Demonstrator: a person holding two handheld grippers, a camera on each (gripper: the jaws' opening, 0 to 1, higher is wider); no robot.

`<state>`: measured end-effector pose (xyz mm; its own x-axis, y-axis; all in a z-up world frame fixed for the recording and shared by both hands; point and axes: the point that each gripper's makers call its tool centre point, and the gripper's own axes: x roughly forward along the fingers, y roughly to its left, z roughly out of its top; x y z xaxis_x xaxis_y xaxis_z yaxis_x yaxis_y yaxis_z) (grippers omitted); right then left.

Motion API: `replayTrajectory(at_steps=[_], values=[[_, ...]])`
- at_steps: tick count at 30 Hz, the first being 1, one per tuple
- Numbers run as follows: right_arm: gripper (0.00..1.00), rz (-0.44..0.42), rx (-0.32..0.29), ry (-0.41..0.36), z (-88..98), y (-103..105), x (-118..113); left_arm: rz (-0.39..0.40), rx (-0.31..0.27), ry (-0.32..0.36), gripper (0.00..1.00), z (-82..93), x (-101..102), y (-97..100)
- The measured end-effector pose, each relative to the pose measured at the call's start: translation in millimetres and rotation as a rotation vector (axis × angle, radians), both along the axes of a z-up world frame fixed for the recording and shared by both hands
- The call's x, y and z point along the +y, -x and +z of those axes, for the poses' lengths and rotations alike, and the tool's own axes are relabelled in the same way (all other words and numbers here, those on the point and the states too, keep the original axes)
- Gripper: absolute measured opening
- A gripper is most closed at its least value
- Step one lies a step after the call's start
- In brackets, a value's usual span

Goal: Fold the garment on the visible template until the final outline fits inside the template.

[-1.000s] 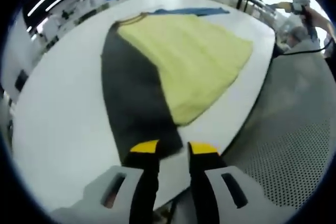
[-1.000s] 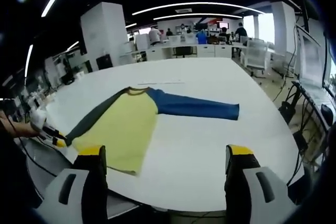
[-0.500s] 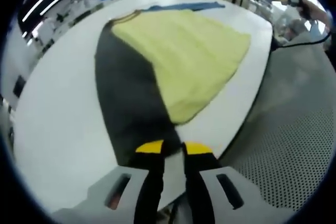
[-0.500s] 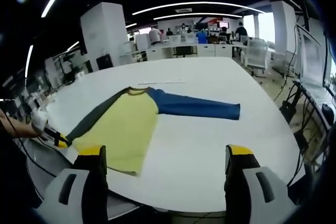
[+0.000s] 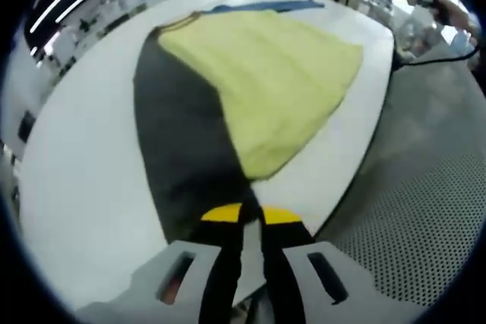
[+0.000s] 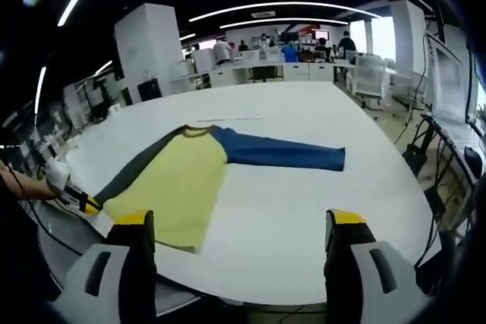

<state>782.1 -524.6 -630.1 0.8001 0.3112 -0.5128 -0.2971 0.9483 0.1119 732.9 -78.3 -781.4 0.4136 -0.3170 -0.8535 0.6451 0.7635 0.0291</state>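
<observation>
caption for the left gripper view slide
Left gripper shut on the dark sleeve cuff of a yellow-bodied shirt.

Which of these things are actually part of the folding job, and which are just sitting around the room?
Part of the job:
- garment, yellow body with a dark sleeve and a blue sleeve
- left gripper, shut on the dark sleeve's end
- right gripper, open
- white table

Just around:
- office desks
- chair
</observation>
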Motion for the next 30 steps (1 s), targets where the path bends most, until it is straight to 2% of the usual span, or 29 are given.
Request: replayTrajectory(at_steps=[12, 19, 30], values=[[0.92, 0.009, 0.003, 0.002, -0.8, -0.7, 3.4, 0.020, -0.001, 0.026, 0.00, -0.1, 1.8, -2.4], [0.93, 0.019, -0.002, 0.010, 1.2, -3.5, 6.7, 0.058, 0.005, 0.051, 0.00, 1.0, 5.6, -3.7], [0.93, 0.026, 0.001, 0.009, 0.4, -2.0, 9.5, 0.148, -0.058, 0.086, 0.00, 32.3, 27.7, -21.5]])
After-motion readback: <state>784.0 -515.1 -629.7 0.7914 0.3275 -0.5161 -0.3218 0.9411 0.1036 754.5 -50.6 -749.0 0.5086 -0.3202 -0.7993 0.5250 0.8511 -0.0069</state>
